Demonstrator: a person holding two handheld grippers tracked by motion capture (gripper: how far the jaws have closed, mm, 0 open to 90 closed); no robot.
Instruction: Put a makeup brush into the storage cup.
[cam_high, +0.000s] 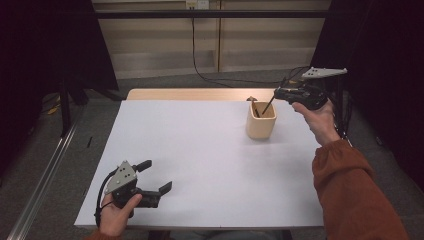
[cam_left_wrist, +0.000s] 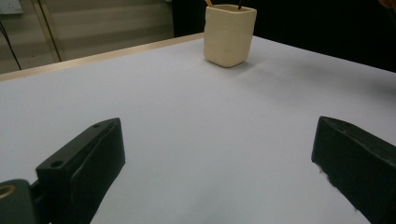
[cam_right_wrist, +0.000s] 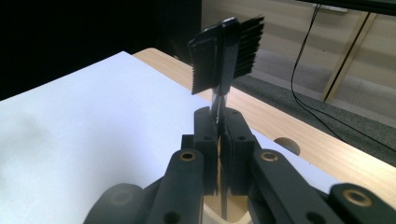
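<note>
**Ana:** High view first: where is the right gripper (cam_high: 276, 93)?

**Ben:** Up at the far right of the white table (cam_high: 200, 165), held in a hand with a rust-orange sleeve (cam_high: 350, 195). Its jaws are closed on a thin black stick-like handle (cam_high: 268, 105), which slants down into the cream, square-sided holder cup (cam_high: 261, 121).

**Ana:** What is that handle part of?

**Ben:** Right gripper view settles it. The jaws are pressed together on the stem of a black double-sided brush with comb-like bristles (cam_right_wrist: 226, 53); the head stands just above the jaw tips. The cup's pale rim shows right beneath the jaws at the bottom edge.

**Ana:** So the brush is partly inside the cup?

**Ben:** Its lower end is, yes; the head stays up in the grip. A second item with a brownish top (cam_high: 252, 99) also pokes out of the cup, too small to tell what it is.

**Ana:** And the left gripper (cam_high: 155, 176)?

**Ben:** Near the table's front left corner, low over the surface, well apart from the cup. In the left gripper view its two black jaws stand wide with bare table between them, and the cup (cam_left_wrist: 229, 33) sits far ahead near the wooden table edge (cam_left_wrist: 102, 57).
</note>
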